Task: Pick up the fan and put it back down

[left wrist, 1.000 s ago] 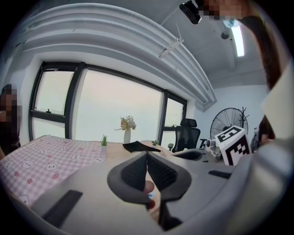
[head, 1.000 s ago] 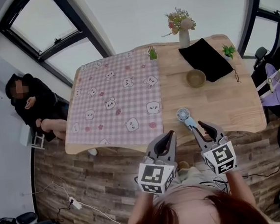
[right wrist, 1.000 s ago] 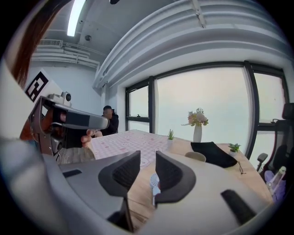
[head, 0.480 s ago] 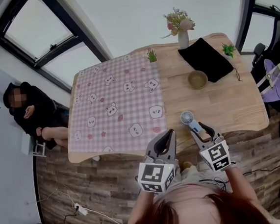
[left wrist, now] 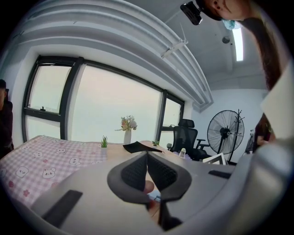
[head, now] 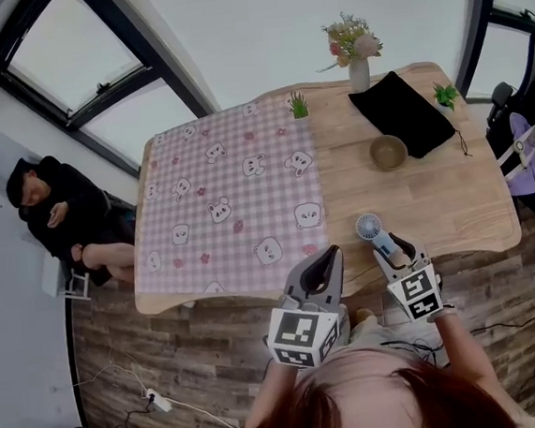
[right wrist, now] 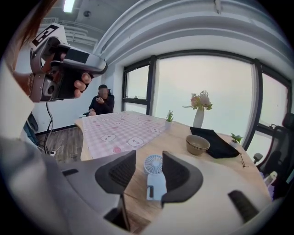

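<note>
The fan (head: 374, 231), a small pale-blue handheld one, lies flat on the bare wood of the table (head: 440, 196) near its front edge, just right of the pink checked cloth (head: 229, 203). In the head view its round head points away from the person and its handle points back toward them. The right gripper (head: 395, 246) sits low over that handle with a jaw on either side, which suggests the fan is being let go after being set down. The left gripper (head: 329, 257) hangs beside it off the table edge and has no part in the job. A bowl (head: 389, 152) and a black pouch (head: 404, 115) lie well clear further back.

In the left gripper view, the left gripper (left wrist: 147, 154) has its ribbed pads pressed together at the tips with nothing pinched between them. It points across the table toward the window.

In the right gripper view, the fan (right wrist: 155, 181) rests on the wood between the pads of the right gripper (right wrist: 149, 156). The jaws are spread moderately and have just been opening. A gap shows on the left of the handle, and the right pad stands close to it without visibly squeezing, so the fan appears to rest on the table and not in the grip.
</note>
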`<state>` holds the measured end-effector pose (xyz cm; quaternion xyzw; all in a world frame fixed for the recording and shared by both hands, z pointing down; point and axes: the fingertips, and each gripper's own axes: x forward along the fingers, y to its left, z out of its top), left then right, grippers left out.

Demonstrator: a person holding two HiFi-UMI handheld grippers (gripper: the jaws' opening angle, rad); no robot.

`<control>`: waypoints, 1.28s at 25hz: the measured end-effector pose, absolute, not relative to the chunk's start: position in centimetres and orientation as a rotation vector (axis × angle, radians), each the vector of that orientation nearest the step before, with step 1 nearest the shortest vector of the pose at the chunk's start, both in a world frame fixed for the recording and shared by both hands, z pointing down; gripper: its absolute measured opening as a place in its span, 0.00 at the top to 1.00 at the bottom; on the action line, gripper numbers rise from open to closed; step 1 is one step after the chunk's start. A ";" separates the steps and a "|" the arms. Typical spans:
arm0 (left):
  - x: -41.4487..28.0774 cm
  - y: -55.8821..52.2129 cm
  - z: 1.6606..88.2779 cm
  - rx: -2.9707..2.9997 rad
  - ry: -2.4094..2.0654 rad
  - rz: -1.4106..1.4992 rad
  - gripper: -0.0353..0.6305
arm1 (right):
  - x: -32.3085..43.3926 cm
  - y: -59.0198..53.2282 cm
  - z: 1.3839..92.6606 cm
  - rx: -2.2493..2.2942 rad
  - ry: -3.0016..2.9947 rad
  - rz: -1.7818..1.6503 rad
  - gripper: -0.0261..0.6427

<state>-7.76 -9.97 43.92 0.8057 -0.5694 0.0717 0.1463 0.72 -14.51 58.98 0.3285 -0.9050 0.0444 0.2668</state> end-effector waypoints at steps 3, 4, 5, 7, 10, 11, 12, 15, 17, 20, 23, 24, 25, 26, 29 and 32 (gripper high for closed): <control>-8.2 -10.1 44.0 2.322 -1.635 0.211 0.93 | 0.8 -14.8 60.2 0.883 -2.414 0.128 0.71; -8.3 -10.0 44.1 2.321 -1.633 0.211 0.93 | 0.9 -14.9 60.6 0.882 -2.404 0.130 0.70; -8.3 -10.0 44.1 2.320 -1.631 0.211 0.93 | 1.0 -14.9 61.0 0.883 -2.394 0.135 0.69; -8.4 -9.8 44.3 2.319 -1.622 0.211 0.93 | 1.3 -15.0 61.8 0.886 -2.374 0.154 0.69; -8.4 -9.8 44.6 2.323 -1.607 0.212 0.93 | 1.5 -15.3 63.1 0.895 -2.351 0.187 0.68; -8.3 -9.9 44.7 2.325 -1.603 0.212 0.93 | 1.6 -15.4 63.5 0.895 -2.344 0.197 0.68; -8.3 -10.0 44.7 2.326 -1.600 0.212 0.93 | 1.7 -15.5 63.8 0.894 -2.337 0.207 0.67; -8.0 -10.2 44.7 2.331 -1.586 0.212 0.93 | 1.9 -15.8 64.6 0.889 -2.320 0.225 0.66; -7.9 -10.3 44.8 2.334 -1.576 0.216 0.93 | 2.0 -15.9 65.1 0.879 -2.309 0.238 0.65; -7.6 -10.3 44.9 2.339 -1.563 0.219 0.93 | 2.0 -15.9 66.0 0.861 -2.291 0.258 0.64; -7.4 -10.5 45.0 2.344 -1.555 0.218 0.93 | 1.9 -15.9 67.1 0.846 -2.273 0.274 0.62; -7.4 -10.5 45.0 2.346 -1.553 0.217 0.93 | 1.9 -15.9 67.4 0.840 -2.268 0.277 0.62; -7.4 -10.5 45.1 2.346 -1.551 0.216 0.93 | 1.8 -16.0 67.7 0.834 -2.264 0.278 0.62; -7.4 -10.5 45.2 2.347 -1.549 0.216 0.93 | 1.8 -16.0 68.0 0.828 -2.261 0.279 0.61; -7.3 -10.5 45.3 2.343 -1.541 0.220 0.93 | 1.7 -16.1 68.6 0.816 -2.248 0.289 0.61; -7.1 -10.5 45.6 2.340 -1.531 0.223 0.93 | 1.8 -16.3 69.2 0.813 -2.236 0.307 0.60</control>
